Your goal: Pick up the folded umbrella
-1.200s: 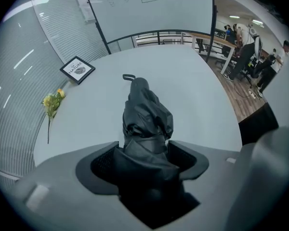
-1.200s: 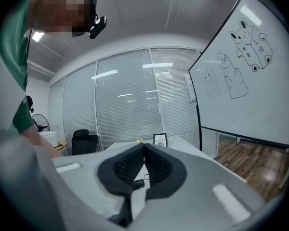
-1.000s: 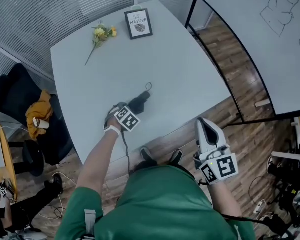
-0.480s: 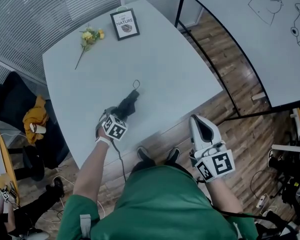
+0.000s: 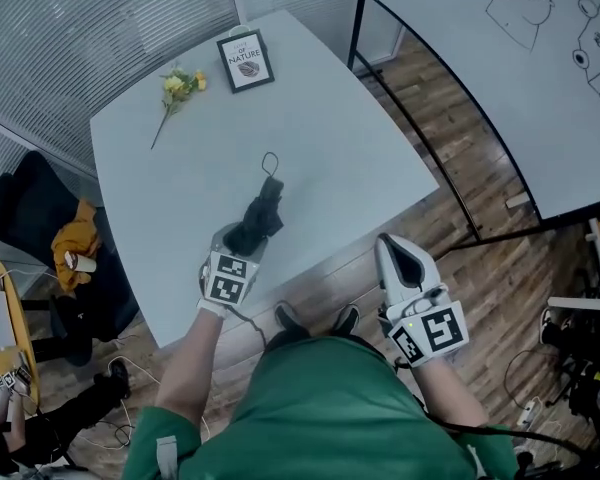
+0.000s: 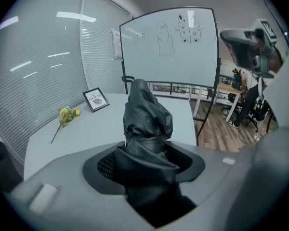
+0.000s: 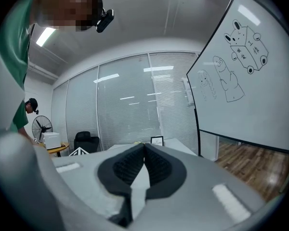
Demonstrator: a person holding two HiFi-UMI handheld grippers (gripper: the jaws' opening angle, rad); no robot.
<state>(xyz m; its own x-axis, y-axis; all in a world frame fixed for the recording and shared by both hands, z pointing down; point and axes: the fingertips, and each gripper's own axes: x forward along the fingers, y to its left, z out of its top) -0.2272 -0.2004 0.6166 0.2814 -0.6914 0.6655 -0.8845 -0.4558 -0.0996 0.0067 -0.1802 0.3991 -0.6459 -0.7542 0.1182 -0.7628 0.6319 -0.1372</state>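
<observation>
Left claw (image 5: 238, 243), in the head view, is closed on the near end of the black folded fabric umbrella (image 5: 261, 211). The umbrella points away from this claw over the pale grey desk (image 5: 360, 148), and its thin cord loop (image 5: 270, 160) is at the far tip. From above I cannot tell if the far end is clear of the desk. Well beyond the claw lie a yellow flower on a long stem (image 5: 177, 86) and a small black-framed picture (image 5: 246, 61). The right claw (image 5: 400, 258) is off to the side, past the desk edge and above the wooden floor.

In the left gripper view, the jaws have just been closing, and they press from both sides on the bundle of black cloth. The bundle fills the gap and stands out in front of the claw, so the jaws stay rather wide apart around it.

In the right gripper view, the dark ribbed pads meet at their tips and nothing is between them.

The umbrella is probably light. Outside it has loose, smooth folds that may slip, and inside there should be a stiff shaft and ribs. The best hold is likely around the thick middle, where the band ties the folds, pressing firmly enough to reach the hard core. A grip near one end, as here, lets the long free part pull downward, so the cloth may slide between the pads.
</observation>
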